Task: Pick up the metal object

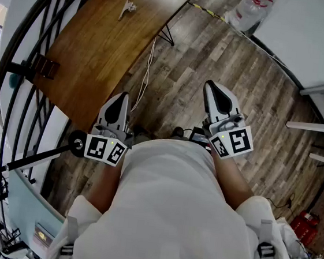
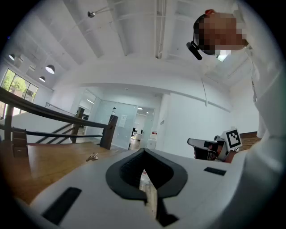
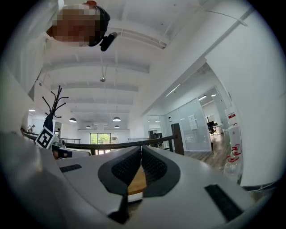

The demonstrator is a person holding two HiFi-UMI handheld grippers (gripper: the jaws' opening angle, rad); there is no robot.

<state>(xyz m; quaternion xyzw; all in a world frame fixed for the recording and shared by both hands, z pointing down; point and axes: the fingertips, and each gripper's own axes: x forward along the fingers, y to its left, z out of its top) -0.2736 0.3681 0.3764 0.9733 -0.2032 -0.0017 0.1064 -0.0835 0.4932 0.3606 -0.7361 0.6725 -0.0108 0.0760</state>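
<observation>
- Pinched together and empty: left tool (image 1: 119, 99), level, near the counter's (image 1: 94, 60) edge.
- Likewise closed on nothing: right tool (image 1: 212, 88), over the wooden floor (image 1: 228, 58).
- Lying at the counter's far end, well apart from both: metal object (image 1: 127, 9).

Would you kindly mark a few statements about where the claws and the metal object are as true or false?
1. The metal object lies on the wooden table. True.
2. The left claw grips the metal object. False: it is shut on nothing, well away from the object.
3. The right claw stands wide open. False: its jaws are together, with nothing between them.
4. Both claws are held close to the person's body. True.
5. A white bag sits on the table. False: it is on the floor by the wall.
</observation>
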